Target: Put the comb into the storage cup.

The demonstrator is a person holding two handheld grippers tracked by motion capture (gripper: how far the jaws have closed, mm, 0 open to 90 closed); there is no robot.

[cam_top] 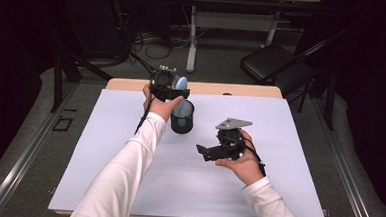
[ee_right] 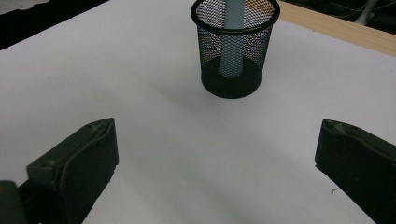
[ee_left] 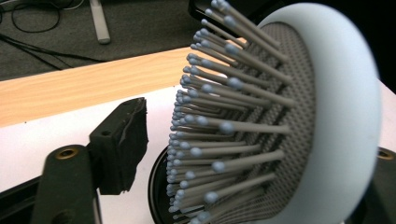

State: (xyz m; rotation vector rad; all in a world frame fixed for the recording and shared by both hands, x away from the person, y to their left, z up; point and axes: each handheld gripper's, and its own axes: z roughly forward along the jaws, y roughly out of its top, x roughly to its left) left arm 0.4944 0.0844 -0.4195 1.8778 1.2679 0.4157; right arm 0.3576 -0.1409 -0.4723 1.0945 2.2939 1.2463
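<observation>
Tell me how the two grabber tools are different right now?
The left gripper is held up at the far side over the black mesh cup, while the right gripper hovers nearer the person, over bare white table. The left gripper has the pale blue hairbrush between its jaws, with a gap at the bristle side; the right gripper's jaws are wide open around nothing. Both are black and hand-held.

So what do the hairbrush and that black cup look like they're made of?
The hairbrush looks like pale blue matte plastic: a smooth rounded back, and thin grey bristles with ball tips set in a grey textured pad, possibly rubber. The cup looks like black wire mesh, probably coated metal: the brush handle shows through its wall, and it has a solid rim and base.
</observation>
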